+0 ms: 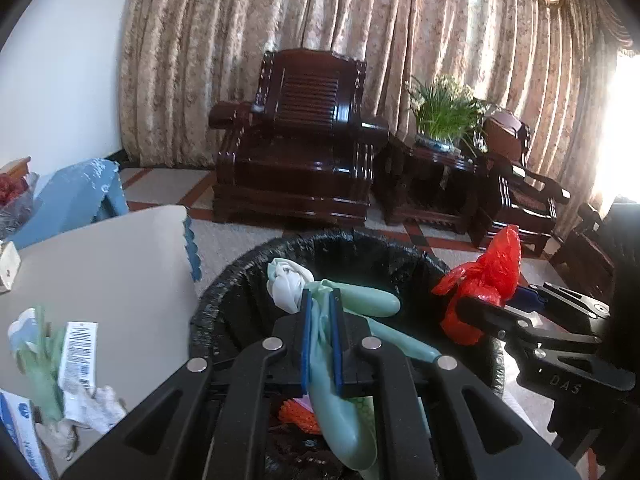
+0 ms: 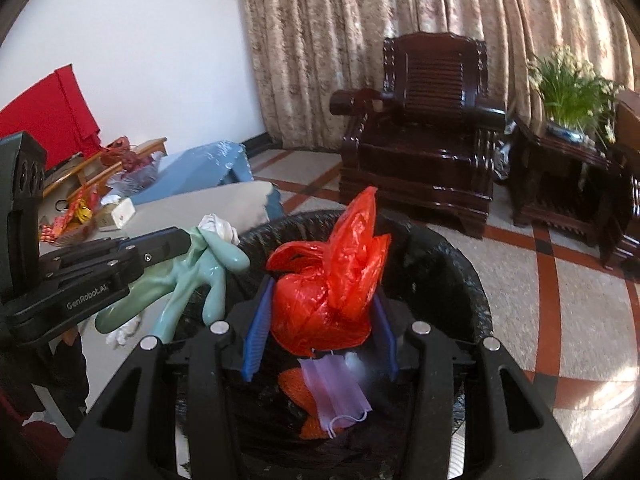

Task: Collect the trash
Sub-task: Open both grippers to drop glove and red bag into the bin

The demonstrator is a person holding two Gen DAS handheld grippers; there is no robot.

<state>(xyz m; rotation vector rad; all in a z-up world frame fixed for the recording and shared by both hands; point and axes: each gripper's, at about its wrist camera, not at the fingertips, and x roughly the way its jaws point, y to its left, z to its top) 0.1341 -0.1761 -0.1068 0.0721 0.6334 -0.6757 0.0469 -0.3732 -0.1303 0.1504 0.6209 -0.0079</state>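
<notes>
Green glove (image 1: 340, 396) was clamped in the left gripper (image 1: 320, 338), hanging over the black-lined bin (image 1: 224, 292). Red bag (image 2: 326, 292) was pinched in the right gripper (image 2: 320, 332), also above the bin. Purple mask (image 2: 336, 392) lay inside. Table (image 1: 108, 264) sat just left of the bin.

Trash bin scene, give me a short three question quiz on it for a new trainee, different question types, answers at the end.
1. True or false: the left gripper is clamped on a green rubber glove.
2. Multiple choice: what is between the right gripper's fingers? A) a blue cloth B) a red plastic bag C) a cardboard box
3. Short answer: name one item already lying inside the black-lined trash bin.

Key
1. True.
2. B.
3. The purple face mask, lying on something orange.
</notes>
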